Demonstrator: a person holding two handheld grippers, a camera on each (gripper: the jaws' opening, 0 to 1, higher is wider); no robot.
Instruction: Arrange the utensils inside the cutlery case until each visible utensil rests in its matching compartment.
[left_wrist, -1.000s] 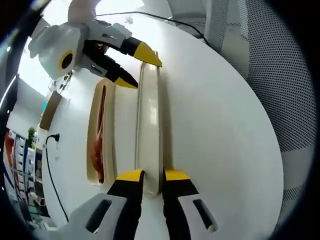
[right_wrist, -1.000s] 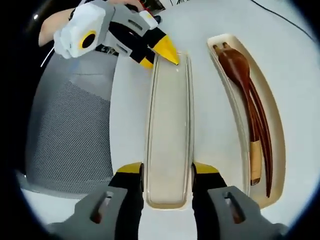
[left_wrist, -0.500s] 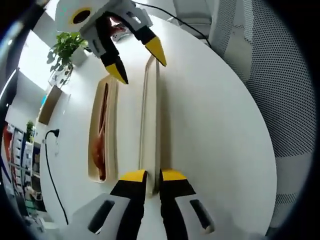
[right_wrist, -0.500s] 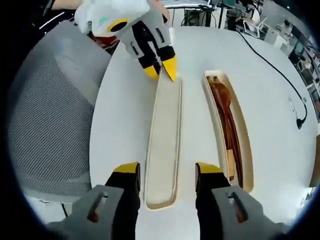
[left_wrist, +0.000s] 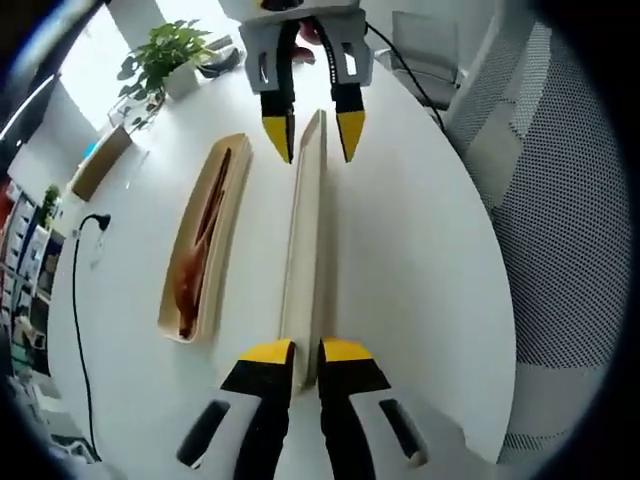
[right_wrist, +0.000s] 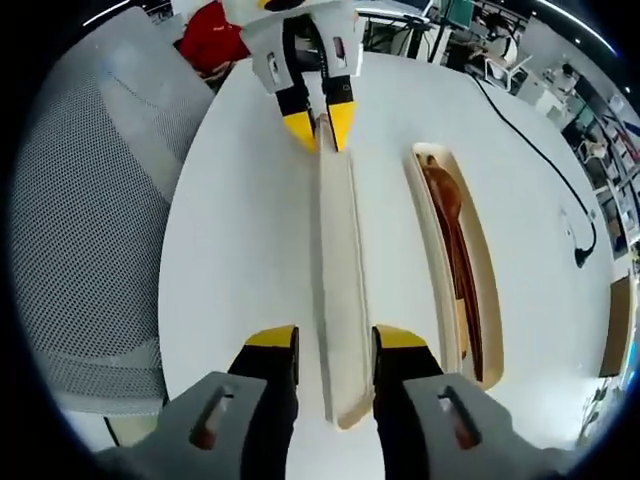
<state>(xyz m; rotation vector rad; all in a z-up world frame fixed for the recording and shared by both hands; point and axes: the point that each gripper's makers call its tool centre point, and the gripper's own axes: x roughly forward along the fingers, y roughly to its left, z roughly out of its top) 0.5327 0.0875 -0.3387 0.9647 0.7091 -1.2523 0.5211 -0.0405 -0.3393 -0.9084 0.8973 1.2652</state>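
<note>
A round white table (left_wrist: 420, 260) carries a long cream tray (right_wrist: 487, 290) with wooden utensils (right_wrist: 455, 235) inside, a black cable (left_wrist: 78, 300) and a potted plant (left_wrist: 170, 55).

Left gripper (left_wrist: 305, 352) is pinching one end of the long lid (left_wrist: 305, 250), jaws nearly closed on its edge. Right gripper (right_wrist: 334, 340) is straddling the lid's opposite end, jaws spread wider; contact there is probably absent, hard to confirm.

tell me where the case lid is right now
The lid is tipped on edge on the white table, beside the case of wooden utensils, with the left tongs pinching one end and the right tongs straddling the other.
</note>
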